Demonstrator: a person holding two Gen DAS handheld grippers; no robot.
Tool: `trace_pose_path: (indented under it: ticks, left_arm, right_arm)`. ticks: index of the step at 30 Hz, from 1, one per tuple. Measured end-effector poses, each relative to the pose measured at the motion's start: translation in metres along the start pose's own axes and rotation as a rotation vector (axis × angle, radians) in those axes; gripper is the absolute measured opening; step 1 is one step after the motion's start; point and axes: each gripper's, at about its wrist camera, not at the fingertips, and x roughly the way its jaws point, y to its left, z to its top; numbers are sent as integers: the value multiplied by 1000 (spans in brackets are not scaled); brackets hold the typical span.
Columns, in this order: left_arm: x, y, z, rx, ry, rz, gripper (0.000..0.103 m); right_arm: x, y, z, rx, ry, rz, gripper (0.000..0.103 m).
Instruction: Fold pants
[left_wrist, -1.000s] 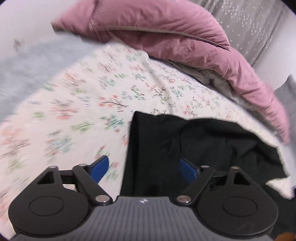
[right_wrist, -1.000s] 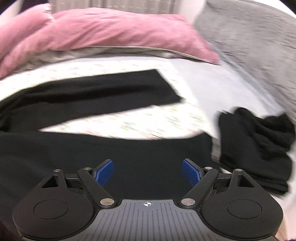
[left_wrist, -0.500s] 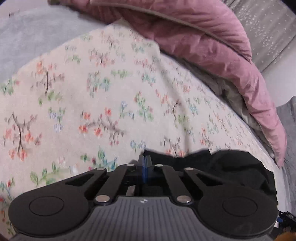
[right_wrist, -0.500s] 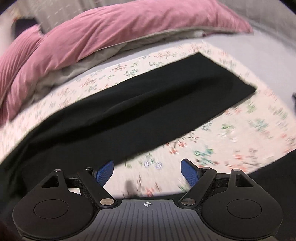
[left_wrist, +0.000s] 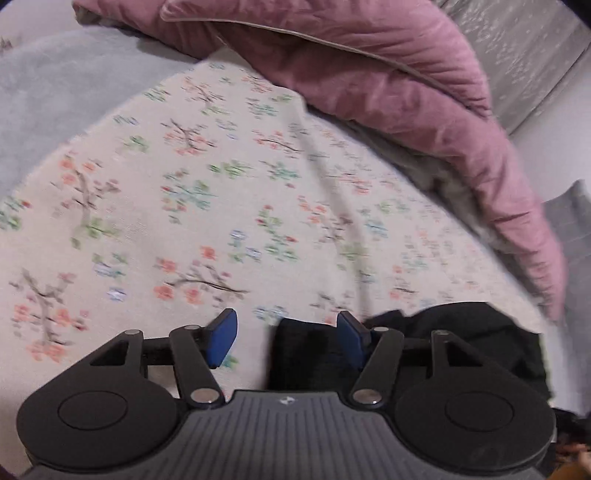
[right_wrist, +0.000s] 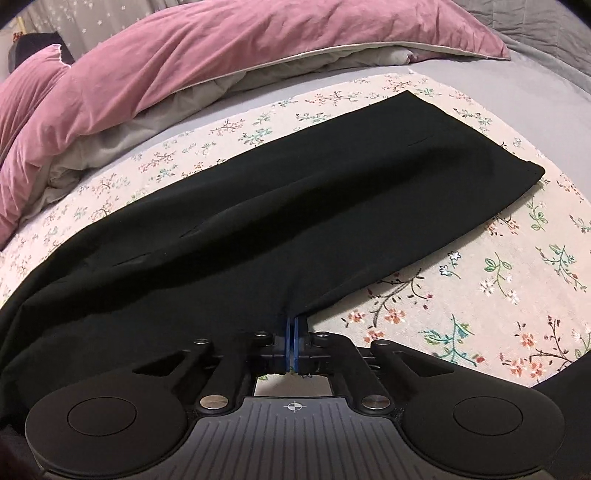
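Note:
The black pants (right_wrist: 295, 206) lie on a floral cloth (right_wrist: 498, 280) on the bed, one leg stretched flat from lower left to upper right. My right gripper (right_wrist: 293, 334) is shut on the near edge of that leg, with the fabric pulled into a small peak at the blue pads. In the left wrist view a bunched black part of the pants (left_wrist: 443, 343) lies at the lower right. My left gripper (left_wrist: 286, 338) is open, with a corner of black fabric (left_wrist: 306, 354) between its blue pads (left_wrist: 221, 338).
A pink duvet (right_wrist: 221, 48) with a grey lining is heaped along the far side of the bed, also in the left wrist view (left_wrist: 388, 81). Grey bedsheet (right_wrist: 517, 96) surrounds the floral cloth (left_wrist: 184, 206). Another dark fabric edge (right_wrist: 569, 380) shows at lower right.
My left gripper shut on the pants' edge half a second ago and has now opened. My right gripper was open; it has now closed on the edge of the pant leg.

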Motion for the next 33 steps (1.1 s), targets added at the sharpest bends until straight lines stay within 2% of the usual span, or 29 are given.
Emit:
trace_pose_path:
  ticks: [2, 5, 6, 7, 9, 11, 12, 13, 20, 25, 27, 29, 31, 32, 33]
  left_arm:
    - [9, -2, 0, -16, 28, -53, 84]
    - [23, -12, -6, 18, 59, -43, 82]
    - [24, -18, -8, 51, 53, -27, 71]
    - [25, -24, -11, 84, 47, -6, 66]
    - [25, -41, -18, 164, 13, 71, 64]
    - [23, -64, -28, 309, -34, 186, 60]
    - [23, -73, -31, 373, -50, 235, 49]
    - [22, -79, -34, 417, -66, 276, 48]
    - [16, -64, -17, 380, -105, 374, 43]
    - [26, -57, 6, 394, -141, 509, 43]
    - [34, -54, 11, 403, -138, 570, 43]
    - [42, -56, 10, 400, -100, 597, 46]
    - [42, -64, 8, 415, -112, 635, 63]
    - [39, -69, 7, 421, -117, 639, 67]
    - [36, -75, 6, 428, -122, 639, 73]
  right_arm:
    - [-2, 1, -2, -21, -3, -5, 0]
    - [-1, 6, -2, -46, -4, -17, 0]
    - [0, 7, -2, -48, -4, -19, 0]
    - [0, 7, -2, -49, -3, -21, 0]
    - [0, 9, -2, -61, -5, -27, 0]
    - [0, 11, -2, -80, -7, -36, 0]
    - [1, 13, -1, -87, -6, -38, 0]
    - [1, 15, -1, -97, -6, -43, 0]
    - [2, 33, 3, -170, -4, -70, 0]
    - [1, 52, -3, -217, 6, -57, 0]
    - [3, 59, -7, -243, 34, -86, 0]
    - [3, 66, -12, -293, 56, -134, 0]
    - [2, 72, -14, -335, 55, -156, 0]
    - [0, 72, -13, -344, 50, -149, 1]
    - [-2, 70, -12, -341, 48, -130, 8]
